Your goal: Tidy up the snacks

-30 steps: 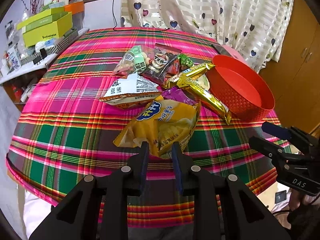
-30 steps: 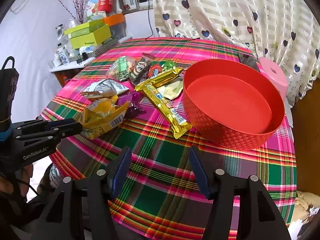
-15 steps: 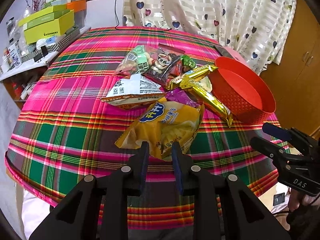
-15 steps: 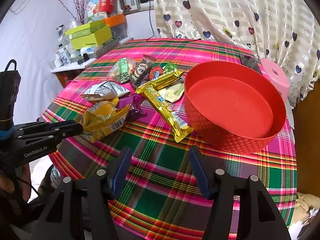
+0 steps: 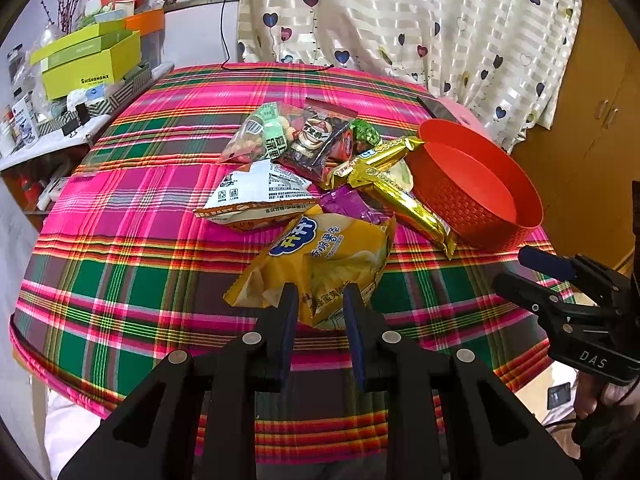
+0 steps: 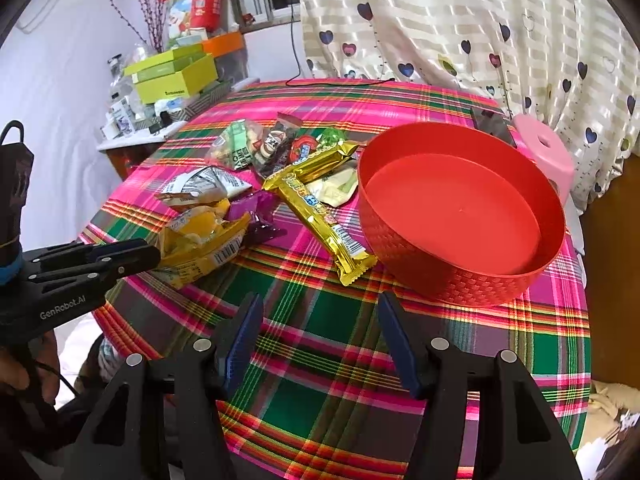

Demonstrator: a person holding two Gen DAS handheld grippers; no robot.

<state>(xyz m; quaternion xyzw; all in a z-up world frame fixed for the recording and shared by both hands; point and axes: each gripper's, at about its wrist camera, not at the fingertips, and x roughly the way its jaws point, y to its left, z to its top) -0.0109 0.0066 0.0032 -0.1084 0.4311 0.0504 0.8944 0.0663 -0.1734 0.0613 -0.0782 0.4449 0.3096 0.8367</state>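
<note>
Near the tabletop's front edge, the left gripper (image 5: 318,304) pinches the yellow chip bag (image 5: 320,260); the right gripper (image 6: 320,320) gapes empty beside the red basket (image 6: 460,264).

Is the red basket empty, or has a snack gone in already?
Empty. The red basket shows only its bare red floor in the right wrist view; every snack packet, including the gold bar, lies outside it on the plaid tablecloth.

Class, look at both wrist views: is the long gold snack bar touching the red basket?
Cannot tell. In the right wrist view the gold snack bar ends very near the red basket wall, but neither view shows plain contact or a clear gap.
</note>
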